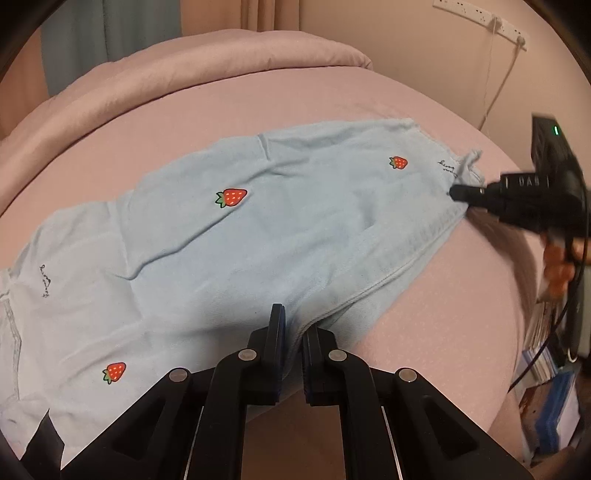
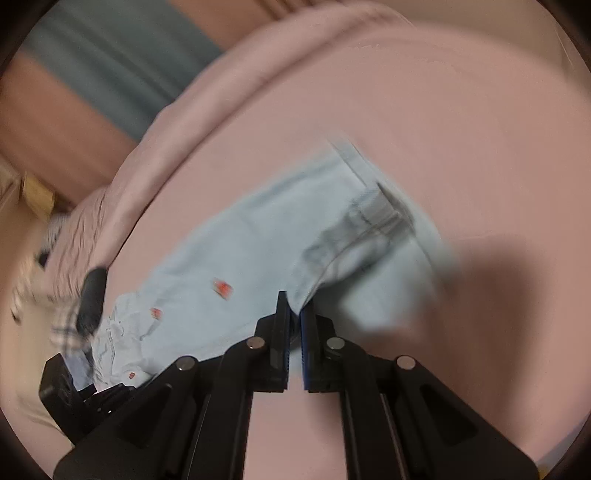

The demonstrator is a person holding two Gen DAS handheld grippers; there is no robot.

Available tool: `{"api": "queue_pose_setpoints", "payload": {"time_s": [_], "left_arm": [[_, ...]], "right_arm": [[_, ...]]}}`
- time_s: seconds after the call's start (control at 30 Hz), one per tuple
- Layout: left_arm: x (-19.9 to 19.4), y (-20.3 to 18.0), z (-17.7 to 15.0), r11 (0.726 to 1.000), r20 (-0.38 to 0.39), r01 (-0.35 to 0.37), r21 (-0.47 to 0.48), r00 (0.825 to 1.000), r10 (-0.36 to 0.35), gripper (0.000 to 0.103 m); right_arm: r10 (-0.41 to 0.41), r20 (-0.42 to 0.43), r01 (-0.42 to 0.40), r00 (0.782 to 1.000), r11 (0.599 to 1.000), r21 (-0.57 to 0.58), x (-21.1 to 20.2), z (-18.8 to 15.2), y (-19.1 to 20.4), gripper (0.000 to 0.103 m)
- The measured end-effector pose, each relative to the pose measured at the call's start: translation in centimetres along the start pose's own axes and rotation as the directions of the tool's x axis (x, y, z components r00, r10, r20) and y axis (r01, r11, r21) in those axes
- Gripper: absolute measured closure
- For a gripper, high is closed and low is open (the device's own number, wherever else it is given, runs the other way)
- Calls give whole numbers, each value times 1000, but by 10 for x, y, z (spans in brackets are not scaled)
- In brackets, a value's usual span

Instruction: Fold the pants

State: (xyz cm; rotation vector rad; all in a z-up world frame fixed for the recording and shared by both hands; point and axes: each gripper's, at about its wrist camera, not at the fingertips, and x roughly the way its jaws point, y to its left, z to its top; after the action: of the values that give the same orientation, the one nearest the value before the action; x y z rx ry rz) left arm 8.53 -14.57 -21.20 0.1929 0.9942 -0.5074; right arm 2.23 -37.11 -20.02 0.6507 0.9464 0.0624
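Light blue pants with red strawberry prints lie spread across the pink bed. My left gripper is shut on the near edge of the pants, with cloth pinched between its pads. My right gripper shows at the right of the left wrist view, shut on the pants' far end by the hem. In the blurred right wrist view the pants stretch away to the left and my right gripper is shut on a raised fold of them. The left gripper's body shows at the lower left there.
The bed's pink sheet surrounds the pants, with a rolled pink duvet along the far side. A wall with a white power strip and cable stands at the right. Books and clutter lie beside the bed's right edge.
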Motion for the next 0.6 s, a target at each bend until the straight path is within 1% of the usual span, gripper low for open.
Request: {"api": "queue_pose_setpoints", "payload": {"time_s": [0.03,0.1,0.13,0.23,0.3,0.33,0.37,0.4,0.43,0.47,0.5,0.53,0.57,0.6], "left_arm": [[-1,1,1,1000,-2,2,-9,1000,-2,97],[2,3,4,999,-14,10,-31,1000,-11,97],[2,1,4,999,-17,9,-37,1000,-9,97],[-2,0,0,999,-26,-3,-37,1000,2,97],[-6,-3,2,999,-31,1,-51,1000,-2,97],[-8,1,4,998,-34,16,-64,999,-18,96],[-17,3,3,995,-35,45,-85,998,-48,93],[-22,6,3,993,-33,69,-101,997,-72,90],[-30,10,2,985,-24,116,-126,992,-120,82],[-36,15,2,977,-11,159,-145,987,-162,72],[-42,19,3,970,6,184,-160,983,-185,66],[-47,23,6,966,31,192,-172,981,-189,55],[-50,25,8,968,51,184,-173,983,-178,48],[-51,28,10,971,67,165,-175,986,-156,47]], "right_arm": [[21,4,-21,1000,999,38,3,-8,-7,98],[70,49,-74,996,993,95,-2,-16,-14,98],[85,63,-91,994,990,107,-4,-15,-14,98],[105,69,-111,992,990,86,-10,-9,-3,98],[115,70,-121,991,989,85,-11,-9,-1,92],[109,50,-113,993,988,102,-4,-9,-3,88],[118,24,-120,993,982,146,-3,-7,-30,88],[161,24,-163,987,967,195,-1,-9,-41,86],[205,43,-209,978,948,238,-6,-11,-48,79],[205,67,-215,977,946,241,-9,-15,-50,68],[191,94,-208,977,950,234,-14,-16,-46,62],[179,116,-202,977,951,233,-19,-15,-46,54],[185,133,-213,974,945,247,-23,-13,-48,50],[195,148,-229,970,938,262,-26,-10,-50,50]]}}
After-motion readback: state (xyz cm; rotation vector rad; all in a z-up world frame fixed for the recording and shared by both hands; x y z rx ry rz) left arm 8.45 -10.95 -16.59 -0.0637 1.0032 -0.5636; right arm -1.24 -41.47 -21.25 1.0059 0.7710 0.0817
